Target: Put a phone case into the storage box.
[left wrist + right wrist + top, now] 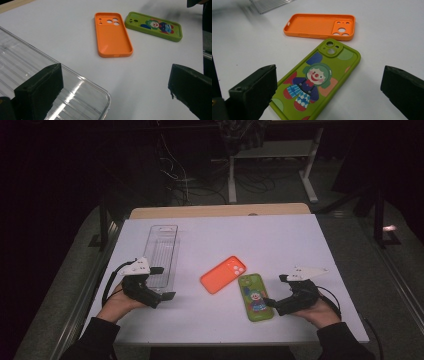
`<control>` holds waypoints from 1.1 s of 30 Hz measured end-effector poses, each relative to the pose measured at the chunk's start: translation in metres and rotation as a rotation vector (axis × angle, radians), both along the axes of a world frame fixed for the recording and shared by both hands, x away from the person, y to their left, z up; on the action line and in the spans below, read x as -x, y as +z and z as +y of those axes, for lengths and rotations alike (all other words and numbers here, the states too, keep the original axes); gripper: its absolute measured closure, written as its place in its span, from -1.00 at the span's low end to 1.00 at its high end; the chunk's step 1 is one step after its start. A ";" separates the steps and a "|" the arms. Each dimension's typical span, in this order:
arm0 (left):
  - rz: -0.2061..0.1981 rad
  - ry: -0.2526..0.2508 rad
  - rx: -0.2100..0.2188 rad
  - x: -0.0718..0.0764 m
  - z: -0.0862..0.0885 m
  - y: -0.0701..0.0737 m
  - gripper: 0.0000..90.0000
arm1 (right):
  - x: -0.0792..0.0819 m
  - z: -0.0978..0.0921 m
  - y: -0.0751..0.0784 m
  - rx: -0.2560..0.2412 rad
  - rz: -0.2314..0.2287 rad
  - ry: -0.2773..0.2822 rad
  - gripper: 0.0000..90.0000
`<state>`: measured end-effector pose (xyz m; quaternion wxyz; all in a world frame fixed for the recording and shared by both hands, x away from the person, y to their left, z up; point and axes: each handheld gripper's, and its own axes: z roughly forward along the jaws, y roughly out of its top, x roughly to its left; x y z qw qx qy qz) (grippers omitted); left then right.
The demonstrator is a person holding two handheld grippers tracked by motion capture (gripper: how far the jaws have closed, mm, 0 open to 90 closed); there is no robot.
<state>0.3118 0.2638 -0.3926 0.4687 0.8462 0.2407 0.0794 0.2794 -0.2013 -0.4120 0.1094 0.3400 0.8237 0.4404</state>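
A big white table holds a long clear tray on its left side. The orange phone case and the green clown case lie in the middle, corners nearly touching. The left gripper is wide open beside the tray. The right gripper is wide open by the clown case.

We see three things lying low on the white bench: a clear tray on the left, an orange phone case near the middle, and a green clown case touching its near corner. Between tray and orange case runs a bare lane. The far half of the bench and its right side lie bare. Our left hand-held gripper sits at the tray's near end, our right hand-held gripper just beside the green case.
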 end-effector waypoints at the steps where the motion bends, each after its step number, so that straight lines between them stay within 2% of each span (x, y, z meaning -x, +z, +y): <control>1: -0.001 -0.002 0.000 0.000 0.000 0.000 -1.00 | 0.000 0.000 0.000 -0.007 0.003 -0.003 -1.00; 5: -0.004 -0.006 -0.009 0.000 0.000 0.000 -1.00 | -0.002 -0.001 0.002 -0.016 0.000 -0.016 -1.00; 6: 0.001 0.000 0.003 0.001 0.000 0.000 -1.00 | -0.003 0.000 0.002 -0.016 0.008 -0.019 -1.00; 8: -0.006 -0.006 -0.008 0.000 0.002 0.001 -1.00 | -0.005 0.001 0.003 -0.011 0.018 -0.016 -1.00; 10: -0.002 0.006 0.004 0.001 0.003 0.001 -1.00 | -0.009 0.002 0.003 -0.011 0.035 -0.019 -0.99; 13: 0.000 0.009 0.012 0.001 0.003 0.002 -1.00 | -0.013 0.003 0.004 -0.016 0.055 -0.026 -0.88; 14: -0.005 -0.006 -0.003 0.002 0.003 0.002 -1.00 | -0.015 0.003 0.004 -0.013 0.053 -0.026 -0.84; 16: -0.013 -0.011 -0.015 0.002 0.003 0.001 -1.00 | -0.019 0.004 0.006 -0.003 0.061 -0.030 -0.73; 18: -0.009 -0.009 -0.007 0.003 0.002 0.001 -1.00 | -0.024 0.008 0.008 0.002 0.068 -0.033 -0.67; 22: -0.011 -0.006 0.007 0.003 0.003 0.002 -1.00 | -0.036 0.015 0.013 0.015 0.069 -0.034 -0.44; 27: -0.009 -0.001 0.005 0.003 0.005 0.003 -1.00 | -0.052 0.022 0.016 0.029 0.094 -0.056 -0.08; 29: -0.009 -0.004 0.001 0.002 0.006 0.004 -1.00 | -0.058 0.025 0.016 0.039 0.085 -0.055 0.09; 33: -0.007 -0.004 0.002 0.002 0.005 0.003 -1.00 | -0.070 0.033 0.016 0.048 0.106 -0.048 0.36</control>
